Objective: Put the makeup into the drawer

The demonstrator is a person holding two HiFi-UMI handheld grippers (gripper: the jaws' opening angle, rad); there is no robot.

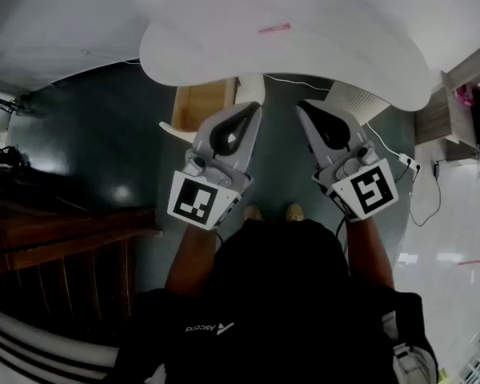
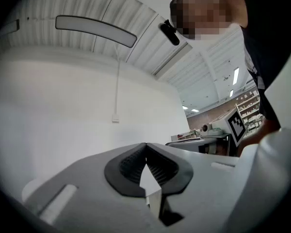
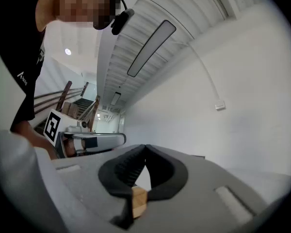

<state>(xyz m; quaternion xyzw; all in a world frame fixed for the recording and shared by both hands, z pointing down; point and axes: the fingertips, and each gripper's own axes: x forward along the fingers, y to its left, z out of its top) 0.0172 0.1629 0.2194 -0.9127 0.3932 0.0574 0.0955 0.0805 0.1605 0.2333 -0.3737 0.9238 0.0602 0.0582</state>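
Note:
A small pink item (image 1: 274, 29) lies on the white rounded table (image 1: 224, 54) at the far side. Under the table's near edge a wooden drawer (image 1: 202, 104) stands pulled out. My left gripper (image 1: 252, 109) and right gripper (image 1: 304, 109) are held side by side close to my body, pointing toward the table, both short of the drawer and the pink item. The left gripper view shows the left gripper (image 2: 145, 145) shut with nothing between its dark pads. In the right gripper view the right gripper (image 3: 145, 147) is shut too, and empty. Both views face a bare white wall.
A wooden staircase (image 1: 56, 238) rises at the left. A white slatted panel (image 1: 356, 102) and a power strip with cables (image 1: 408, 164) lie on the dark floor at the right. A shelf unit (image 1: 464, 102) stands at far right. My feet (image 1: 272, 213) are just below the grippers.

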